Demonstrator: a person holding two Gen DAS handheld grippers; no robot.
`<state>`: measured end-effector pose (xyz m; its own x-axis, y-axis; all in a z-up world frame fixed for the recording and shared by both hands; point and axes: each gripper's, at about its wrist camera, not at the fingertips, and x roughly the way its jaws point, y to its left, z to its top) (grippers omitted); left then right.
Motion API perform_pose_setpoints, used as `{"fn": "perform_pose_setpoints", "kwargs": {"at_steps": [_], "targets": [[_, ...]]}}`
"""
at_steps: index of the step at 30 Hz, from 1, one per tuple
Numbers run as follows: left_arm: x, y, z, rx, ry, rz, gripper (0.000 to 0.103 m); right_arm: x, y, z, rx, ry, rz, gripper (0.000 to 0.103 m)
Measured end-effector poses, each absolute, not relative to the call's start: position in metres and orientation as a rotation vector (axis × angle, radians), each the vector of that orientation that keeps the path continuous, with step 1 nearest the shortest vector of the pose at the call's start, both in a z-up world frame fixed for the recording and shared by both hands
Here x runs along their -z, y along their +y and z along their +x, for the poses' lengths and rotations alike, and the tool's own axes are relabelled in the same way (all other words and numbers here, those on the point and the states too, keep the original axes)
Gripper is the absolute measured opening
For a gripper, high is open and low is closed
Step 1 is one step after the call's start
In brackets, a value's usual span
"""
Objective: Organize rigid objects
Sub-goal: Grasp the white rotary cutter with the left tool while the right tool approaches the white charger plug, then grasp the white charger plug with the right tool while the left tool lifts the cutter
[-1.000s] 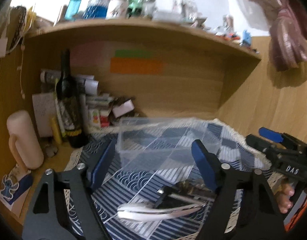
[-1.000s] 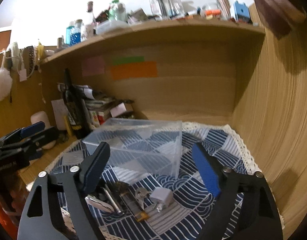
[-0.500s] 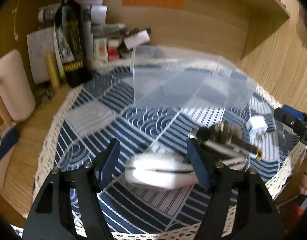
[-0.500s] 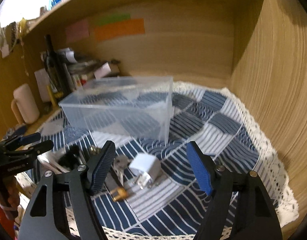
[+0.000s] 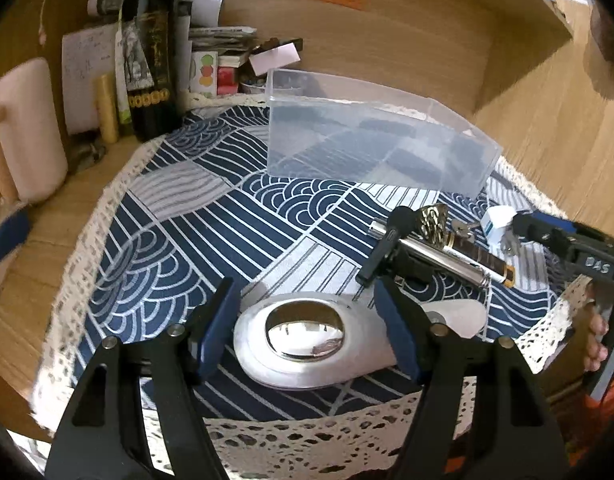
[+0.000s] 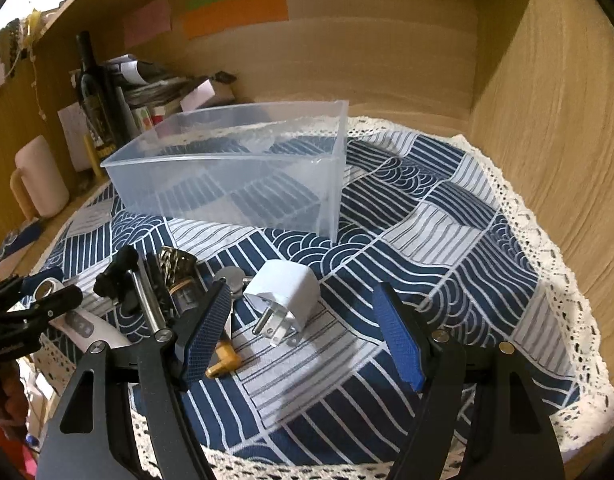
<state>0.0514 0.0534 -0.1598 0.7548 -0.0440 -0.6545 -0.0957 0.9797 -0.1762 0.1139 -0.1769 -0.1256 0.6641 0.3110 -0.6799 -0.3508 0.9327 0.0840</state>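
Since the earlier frames, both grippers were lowered toward the cloth, and the white device with a mirrored oval window (image 5: 303, 340) was brought large between the left fingers.

Left gripper (image 5: 307, 330): jaws spread wide, set on either side of the white device; contact with it could not be told. The device was laid flat on the blue-and-white patterned cloth (image 5: 179, 232), near its lace edge.

Right gripper (image 6: 303, 336): jaws spread wide, nothing held. A white plug adapter (image 6: 285, 288) was lying on the cloth between and just beyond the fingers, prongs turned toward the camera. A small brass-coloured piece (image 6: 223, 362) was seen just beside the left finger.

Beyond the white device, a cluster was recorded: a metal tube with a black clamp (image 5: 423, 250), a gold patterned cap (image 5: 433, 220) and keys (image 5: 461, 232), all close together, beside the adapter.

Further back, a clear plastic bin (image 6: 235, 168) was standing upright on the cloth, its contents not discernible, well apart from the cluster.

At the rear left, off the cloth, a dark wine bottle (image 5: 151, 52), a pink mug (image 5: 25, 132) and stacked papers (image 5: 211, 36) were noted against the wooden wall.
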Motion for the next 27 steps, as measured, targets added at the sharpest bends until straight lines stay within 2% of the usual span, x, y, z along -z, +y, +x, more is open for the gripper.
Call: {"fn": "perform_pose_setpoints", "kwargs": {"at_steps": [2, 7, 14, 21, 22, 23, 24, 27], "targets": [[0.162, 0.056, 0.052, 0.000, 0.713, -0.238, 0.064, 0.128, -0.174, 0.118, -0.379, 0.776, -0.060, 0.057], [0.160, 0.053, 0.050, 0.000, 0.700, -0.222, 0.064, 0.140, -0.171, 0.132, -0.421, 0.841, -0.013, 0.046], [0.153, 0.063, 0.046, -0.056, 0.678, -0.206, 0.064, 0.139, -0.169, 0.129, -0.409, 0.818, -0.026, 0.044], [0.127, 0.076, 0.046, -0.078, 0.618, -0.219, 0.064, 0.121, -0.179, 0.125, -0.385, 0.755, -0.020, 0.034], [0.120, 0.078, 0.046, -0.074, 0.600, -0.221, 0.064, 0.118, -0.181, 0.125, -0.385, 0.742, -0.019, 0.025], [0.115, 0.079, 0.047, -0.072, 0.587, -0.222, 0.064, 0.115, -0.180, 0.125, -0.382, 0.741, -0.024, 0.000], [0.110, 0.080, 0.049, -0.072, 0.574, -0.222, 0.064, 0.112, -0.182, 0.126, -0.385, 0.734, -0.017, 0.004], [0.094, 0.082, 0.055, -0.075, 0.533, -0.213, 0.064, 0.111, -0.182, 0.129, -0.376, 0.730, -0.041, 0.004]]}}
